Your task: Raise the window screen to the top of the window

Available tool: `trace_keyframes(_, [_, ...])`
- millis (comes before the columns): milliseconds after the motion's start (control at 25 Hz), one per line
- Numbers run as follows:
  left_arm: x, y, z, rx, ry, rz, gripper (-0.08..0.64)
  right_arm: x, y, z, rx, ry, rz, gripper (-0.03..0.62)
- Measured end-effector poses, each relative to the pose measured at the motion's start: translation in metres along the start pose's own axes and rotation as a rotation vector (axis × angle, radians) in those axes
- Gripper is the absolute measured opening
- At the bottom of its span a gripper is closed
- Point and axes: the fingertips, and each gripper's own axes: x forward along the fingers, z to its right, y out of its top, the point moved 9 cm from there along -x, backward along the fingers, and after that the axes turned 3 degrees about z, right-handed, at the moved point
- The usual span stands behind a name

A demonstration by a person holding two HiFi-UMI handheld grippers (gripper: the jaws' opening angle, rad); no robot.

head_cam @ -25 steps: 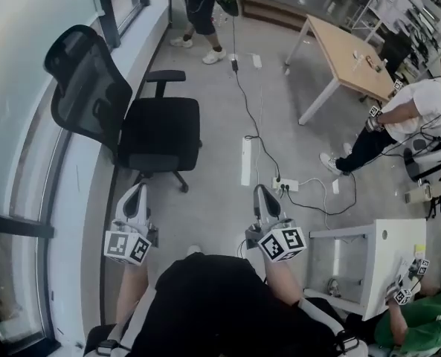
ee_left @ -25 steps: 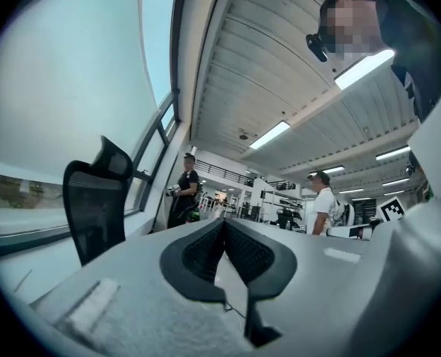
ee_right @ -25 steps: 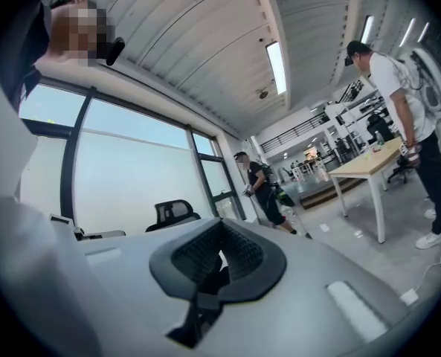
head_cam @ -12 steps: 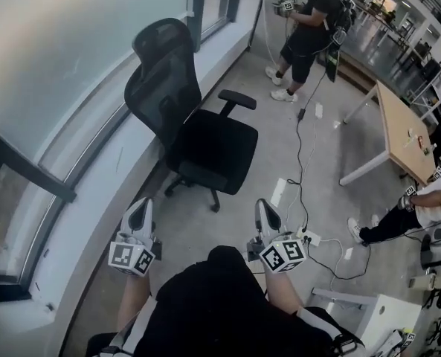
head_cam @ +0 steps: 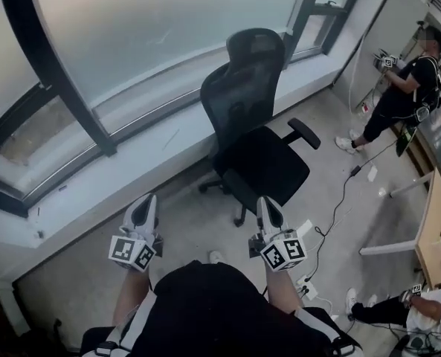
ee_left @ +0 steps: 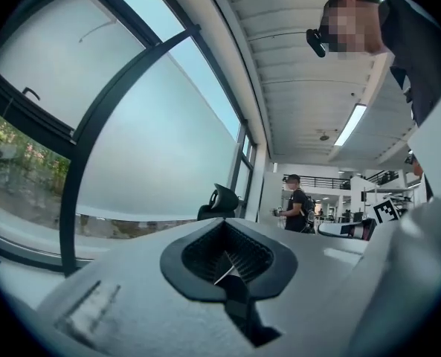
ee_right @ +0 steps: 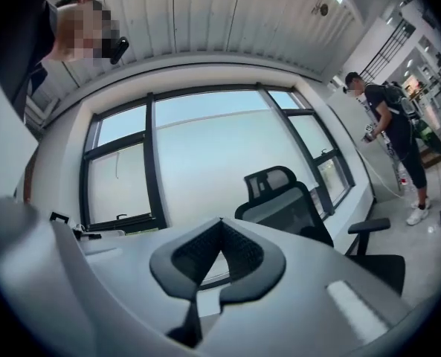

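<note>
Head view shows the left gripper (head_cam: 143, 207) and right gripper (head_cam: 268, 208) both clenched on nothing, well apart from the window screen (head_cam: 168, 36), which hangs lowered over the glass behind the office chair (head_cam: 259, 136). The screen looks light and limp, so I'd take it by its stiffer bottom edge.

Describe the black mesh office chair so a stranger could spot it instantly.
Start at the long window wall with dark frames. Before its white sill, on the grey floor, stands the black mesh office chair. It is the only seat in view: headrest, armrests, wheeled base, backrest toward the glass.
</note>
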Motion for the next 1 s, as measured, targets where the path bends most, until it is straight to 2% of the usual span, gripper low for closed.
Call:
trace_keyframes(160, [-0.018, 0.01, 0.001, 0.017, 0.124, 0.031, 0.005, 0.032, 0.001, 0.003, 0.007, 0.121, -0.035, 0.005])
trace_keyframes(400, [-0.062, 0.005, 0.014, 0.046, 0.318, 0.044, 0.003, 0.075, -0.025, -0.008, 0.086, 0.32, -0.138, 0.005])
trace_keyframes(680, [-0.147, 0.006, 0.03, 0.085, 0.61, 0.119, 0.003, 0.12, -0.062, -0.075, 0.106, 0.643, -0.25, 0.005])
trace_keyframes(840, [-0.195, 0.003, 0.043, 0.094, 0.747, 0.164, 0.003, 0.132, -0.081, -0.116, 0.098, 0.773, -0.32, 0.005])
trace_keyframes(1000, [-0.239, 0.012, 0.048, 0.101, 0.845, 0.221, 0.003, 0.133, -0.089, -0.173, 0.095, 0.889, -0.333, 0.005])
